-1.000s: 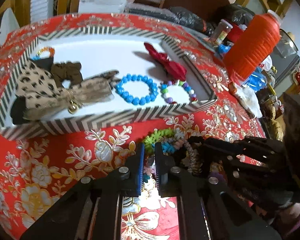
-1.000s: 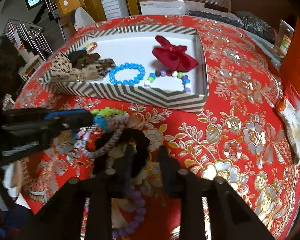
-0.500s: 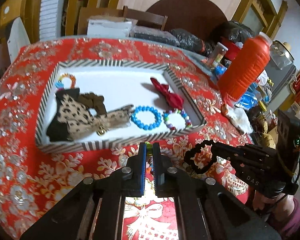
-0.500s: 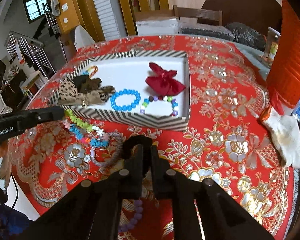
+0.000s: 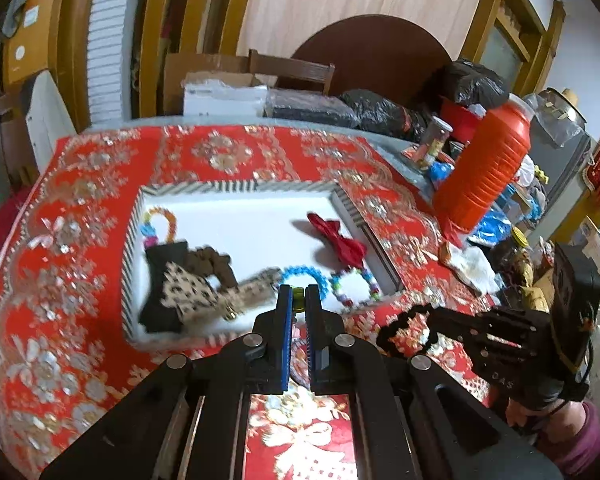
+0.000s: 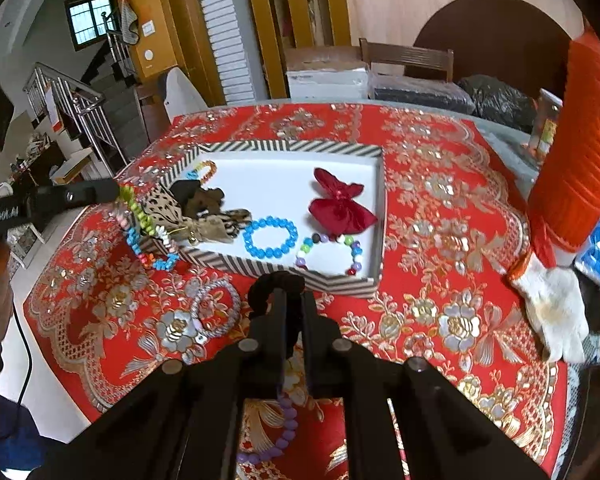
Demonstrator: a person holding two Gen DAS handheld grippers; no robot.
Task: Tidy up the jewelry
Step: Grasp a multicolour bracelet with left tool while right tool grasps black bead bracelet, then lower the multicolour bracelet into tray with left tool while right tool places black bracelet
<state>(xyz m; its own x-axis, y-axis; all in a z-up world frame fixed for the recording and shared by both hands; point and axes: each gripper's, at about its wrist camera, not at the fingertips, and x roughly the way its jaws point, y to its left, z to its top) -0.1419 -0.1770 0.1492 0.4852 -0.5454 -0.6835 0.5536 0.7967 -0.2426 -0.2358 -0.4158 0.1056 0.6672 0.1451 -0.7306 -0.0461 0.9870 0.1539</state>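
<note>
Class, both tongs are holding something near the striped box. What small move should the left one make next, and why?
Probably carry the left tongs a little forward over the box wall, then open. They are shut on the multicolour bead strand, which hangs against the box's near-left corner, partly outside it. The white floor behind the blue bracelet is bare, so there seems room to drop it.

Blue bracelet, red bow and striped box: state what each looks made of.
Blue bracelet: glossy round beads, probably plastic or glass. Red bow: soft fabric with a satin-like sheen and creases. Striped box: matte printed cardboard, judging by its thin, stiff walls.
</note>
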